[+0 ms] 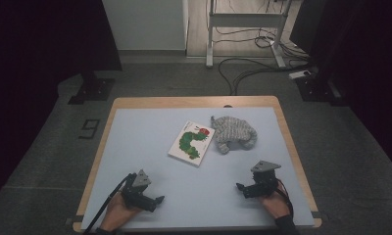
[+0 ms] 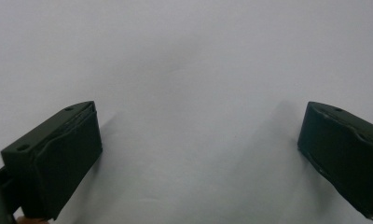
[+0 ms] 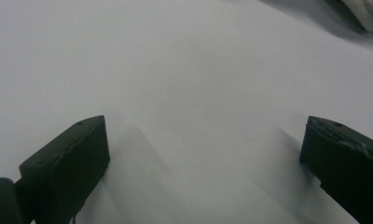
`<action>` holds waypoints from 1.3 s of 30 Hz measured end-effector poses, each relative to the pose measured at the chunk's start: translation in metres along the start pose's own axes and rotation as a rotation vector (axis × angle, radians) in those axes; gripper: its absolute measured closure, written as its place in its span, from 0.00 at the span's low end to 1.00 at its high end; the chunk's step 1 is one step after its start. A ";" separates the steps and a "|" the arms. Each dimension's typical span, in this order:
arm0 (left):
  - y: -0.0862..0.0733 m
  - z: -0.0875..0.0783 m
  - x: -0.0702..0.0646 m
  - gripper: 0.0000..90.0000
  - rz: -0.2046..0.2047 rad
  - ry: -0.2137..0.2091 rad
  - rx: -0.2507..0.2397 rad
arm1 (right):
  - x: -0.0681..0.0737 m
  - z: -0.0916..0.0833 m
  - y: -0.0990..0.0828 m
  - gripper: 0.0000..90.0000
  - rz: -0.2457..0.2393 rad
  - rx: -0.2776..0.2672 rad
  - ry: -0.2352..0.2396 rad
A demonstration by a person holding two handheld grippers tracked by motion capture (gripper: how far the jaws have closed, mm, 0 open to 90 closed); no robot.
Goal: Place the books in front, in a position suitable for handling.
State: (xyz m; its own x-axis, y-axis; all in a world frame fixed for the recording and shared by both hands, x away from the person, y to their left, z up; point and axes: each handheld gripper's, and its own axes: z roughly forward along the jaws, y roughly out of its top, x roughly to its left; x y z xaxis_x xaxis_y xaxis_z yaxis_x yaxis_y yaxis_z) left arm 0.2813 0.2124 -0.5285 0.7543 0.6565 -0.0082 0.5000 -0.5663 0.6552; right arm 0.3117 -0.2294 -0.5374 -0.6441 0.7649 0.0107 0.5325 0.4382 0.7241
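On the pale blue tabletop with a wooden edge (image 1: 135,147), the left gripper (image 1: 157,199) rests at the near left and the right gripper (image 1: 239,186) at the near right, each with its black jaws spread wide apart and nothing between them. Beyond them, near the table's middle, a white picture book with a green caterpillar on its cover (image 1: 191,142) lies flat. A crumpled grey knitted cloth (image 1: 233,132) lies just beside the book's right edge, nearer the right gripper, which is well apart from it.

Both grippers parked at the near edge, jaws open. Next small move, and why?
Probably ease the right gripper forward toward the grey plush toy. It is the nearer of the two, its jaws stand wide open with nothing between them, and bare tabletop lies ahead. The left gripper is equally open and idle; the picture book sits untouched.
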 end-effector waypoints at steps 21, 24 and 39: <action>0.000 0.000 0.000 0.00 0.000 0.000 -0.001 | 0.000 0.000 0.000 0.01 0.001 0.000 0.002; 0.000 0.000 0.000 0.00 -0.001 0.000 0.000 | 0.000 0.000 0.000 0.01 0.001 0.003 0.003; 0.000 0.000 0.000 0.00 0.000 0.000 0.000 | -0.005 -0.001 0.007 0.00 0.003 0.000 0.024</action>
State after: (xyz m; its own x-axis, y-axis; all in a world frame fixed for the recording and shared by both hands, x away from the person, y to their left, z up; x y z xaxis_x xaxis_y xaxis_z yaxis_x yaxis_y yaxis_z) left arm 0.2814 0.2125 -0.5285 0.7540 0.6568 -0.0081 0.5002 -0.5661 0.6553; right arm 0.3181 -0.2311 -0.5319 -0.6555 0.7547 0.0293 0.5343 0.4359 0.7242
